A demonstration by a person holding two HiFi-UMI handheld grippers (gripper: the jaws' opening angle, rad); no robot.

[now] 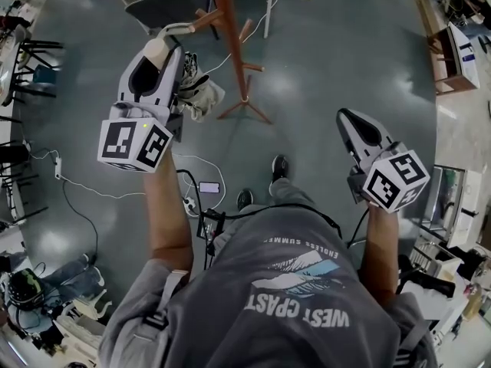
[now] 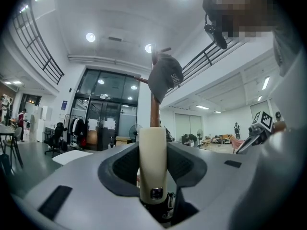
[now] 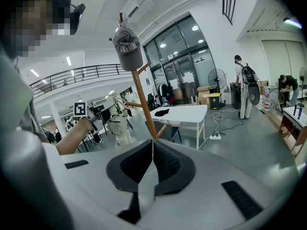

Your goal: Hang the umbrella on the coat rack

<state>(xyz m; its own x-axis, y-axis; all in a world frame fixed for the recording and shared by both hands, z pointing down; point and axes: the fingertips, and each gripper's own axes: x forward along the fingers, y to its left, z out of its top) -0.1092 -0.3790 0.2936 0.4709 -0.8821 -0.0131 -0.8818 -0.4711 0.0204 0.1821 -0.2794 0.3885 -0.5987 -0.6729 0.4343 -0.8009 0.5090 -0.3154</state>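
Note:
The folded beige umbrella (image 1: 198, 92) hangs below my left gripper (image 1: 165, 44), which is shut on its cream handle (image 2: 152, 162). A pale strap (image 1: 180, 29) runs from the handle's end toward a peg of the wooden coat rack (image 1: 230, 37); I cannot tell whether it is looped over the peg. In the left gripper view the rack's pole (image 2: 154, 110) rises just behind the handle, with a grey cap (image 2: 165, 75) on top. My right gripper (image 1: 347, 115) is held apart at the right, shut and empty. From its view (image 3: 152, 142) I see the rack (image 3: 141, 97), the cap (image 3: 128, 44) and the hanging umbrella (image 3: 117, 126).
A white table (image 3: 180, 111) and a chair (image 1: 165, 6) stand behind the rack. Cables and a power strip (image 1: 188, 203) lie on the grey floor near the person's feet. Shelves (image 1: 453, 60) line the right side, and people stand far right (image 3: 244, 92).

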